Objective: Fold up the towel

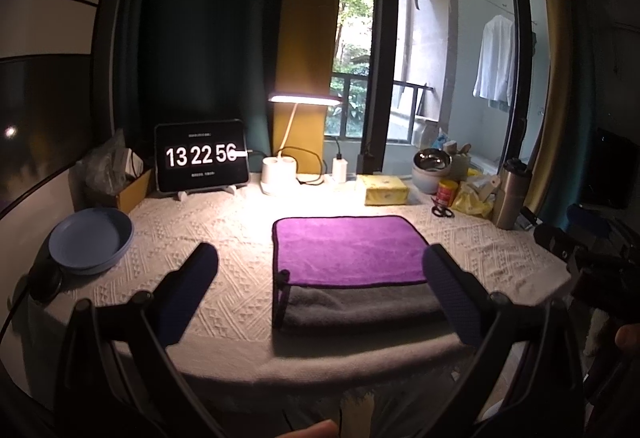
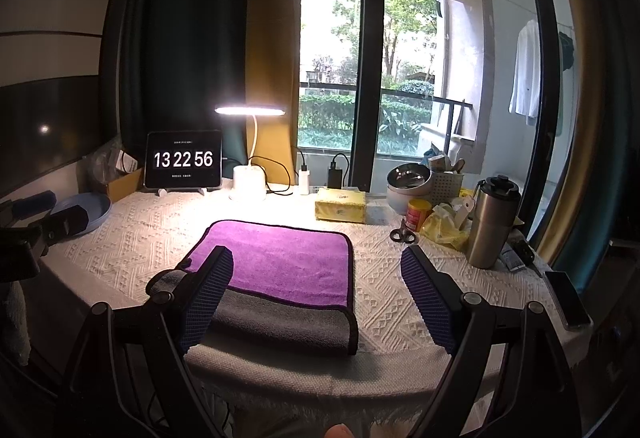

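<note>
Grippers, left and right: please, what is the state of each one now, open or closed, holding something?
Left gripper: open, holding nothing, above the table's near edge by the purple and grey towel.
Right gripper: open, holding nothing.

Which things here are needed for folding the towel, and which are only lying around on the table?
Needed: towel, left gripper, right gripper.

Lying around: plate, clock, lamp, tissue pack, scissors, flask, phone.

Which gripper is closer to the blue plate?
Left. The left gripper hangs just right of the blue plate; the right gripper is farther right, past the towel.
</note>
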Motion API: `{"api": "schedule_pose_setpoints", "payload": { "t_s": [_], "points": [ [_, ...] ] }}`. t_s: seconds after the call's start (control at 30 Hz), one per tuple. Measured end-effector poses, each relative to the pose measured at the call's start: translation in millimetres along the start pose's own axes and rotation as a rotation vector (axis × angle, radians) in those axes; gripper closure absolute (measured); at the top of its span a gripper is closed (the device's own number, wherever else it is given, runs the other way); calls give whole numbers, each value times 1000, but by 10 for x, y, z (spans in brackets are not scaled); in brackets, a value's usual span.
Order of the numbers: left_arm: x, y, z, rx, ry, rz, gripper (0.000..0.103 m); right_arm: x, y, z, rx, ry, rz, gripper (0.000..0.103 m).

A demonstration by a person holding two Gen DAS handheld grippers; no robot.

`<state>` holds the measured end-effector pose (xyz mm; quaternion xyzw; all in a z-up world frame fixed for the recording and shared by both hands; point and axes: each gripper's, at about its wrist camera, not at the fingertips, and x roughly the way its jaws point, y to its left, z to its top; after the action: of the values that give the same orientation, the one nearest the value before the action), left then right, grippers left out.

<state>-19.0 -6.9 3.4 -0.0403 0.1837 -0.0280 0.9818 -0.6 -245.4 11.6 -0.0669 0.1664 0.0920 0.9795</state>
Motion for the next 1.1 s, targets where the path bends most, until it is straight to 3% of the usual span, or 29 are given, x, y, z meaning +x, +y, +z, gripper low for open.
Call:
{"api": "schedule_pose_setpoints", "payload": {
  "t_s": [0.7, 1.1],
  "points": [
    [0, -14, -2, 1, 1, -2, 0, 6, -7, -9, 2, 4, 0, 15],
    [205, -28, -26, 6, 48, -13, 1, 157, -20, -70, 17, 41, -1, 15]
  ]
}}
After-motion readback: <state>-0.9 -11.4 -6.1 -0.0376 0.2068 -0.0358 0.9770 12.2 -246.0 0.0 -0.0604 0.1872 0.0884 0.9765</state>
